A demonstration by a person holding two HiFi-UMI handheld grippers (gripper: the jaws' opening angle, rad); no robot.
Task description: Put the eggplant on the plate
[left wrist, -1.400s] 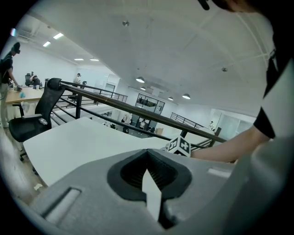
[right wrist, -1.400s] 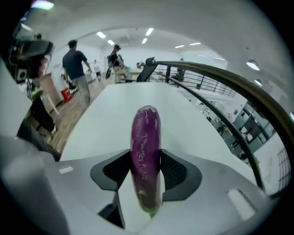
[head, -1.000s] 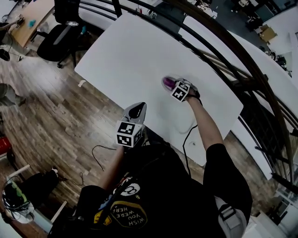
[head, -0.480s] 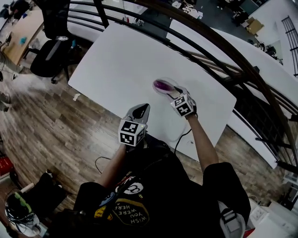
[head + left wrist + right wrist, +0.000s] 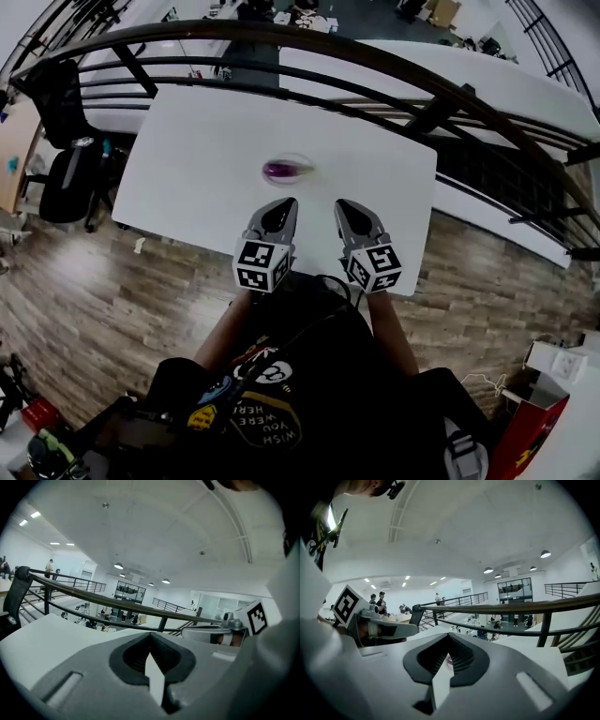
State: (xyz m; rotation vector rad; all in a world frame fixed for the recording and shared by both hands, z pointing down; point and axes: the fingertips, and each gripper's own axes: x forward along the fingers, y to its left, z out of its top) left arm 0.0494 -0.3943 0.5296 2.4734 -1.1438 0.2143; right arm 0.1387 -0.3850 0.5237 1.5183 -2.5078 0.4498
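From the head view, the eggplant [image 5: 281, 170] lies on the plate [image 5: 307, 164], mid-way across the white surface [image 5: 197, 141]. The left gripper [image 5: 280, 204] and right gripper [image 5: 346, 206] hang side by side over its near edge, well apart from the plate.

In the left gripper view, the jaws are closed on nothing.

The right gripper view shows the same: jaws together, empty.

The placing looks done; the next move calls only for keeping both grippers clear.

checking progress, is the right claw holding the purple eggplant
No, the purple eggplant lies on the pale plate, away from the shut right claw.
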